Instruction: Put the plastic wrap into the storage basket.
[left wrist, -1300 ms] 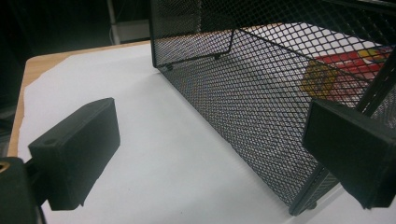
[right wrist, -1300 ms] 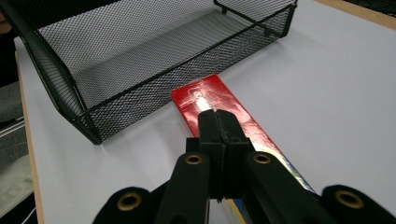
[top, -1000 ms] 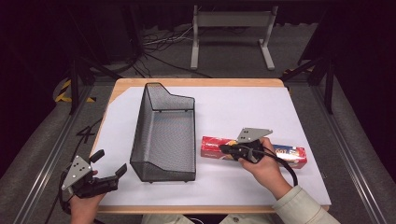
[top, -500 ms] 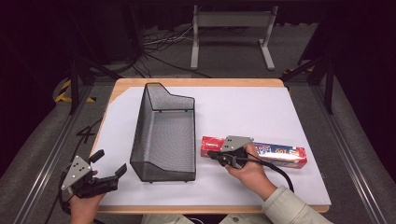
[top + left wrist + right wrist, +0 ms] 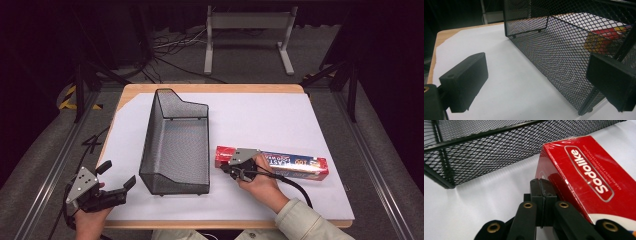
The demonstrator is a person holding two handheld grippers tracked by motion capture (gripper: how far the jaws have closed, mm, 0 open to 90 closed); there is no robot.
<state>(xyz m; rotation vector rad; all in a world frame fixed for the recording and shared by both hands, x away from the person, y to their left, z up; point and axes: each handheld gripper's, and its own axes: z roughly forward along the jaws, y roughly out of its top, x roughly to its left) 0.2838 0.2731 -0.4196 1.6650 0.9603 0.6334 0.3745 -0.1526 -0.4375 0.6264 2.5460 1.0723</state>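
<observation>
1. Clearly the thing in hand is the long red cardboard box of food wrap (image 5: 272, 162), lying flat on the white table sheet (image 5: 260, 115) at the lower right of the high view, just right of the black wire-mesh basket (image 5: 176, 145) and apart from it.
2. In the right gripper view the box (image 5: 594, 177) fills the right half of the frame, with the basket's mesh wall (image 5: 474, 147) across the upper left.
3. Its film wrap shines, so the faces will likely be slippery; the carton looks light and fairly stiff, though its thin walls could dent under a hard squeeze.
4. Being long, it would tip if lifted by one end; a hold across the narrow width near the middle seems best.
5. The right gripper (image 5: 541, 185) is clenched, pads pressed together with nothing between them, its tip at the box's near end, touching or just beside it; I cannot tell which.
6. To take hold, those jaws would first have to part wider than the box.
7. The left gripper (image 5: 118, 176), at the lower left of the high view, is released and grasps nothing; its pads (image 5: 465, 81) stand wide apart beside the basket's near corner.
</observation>
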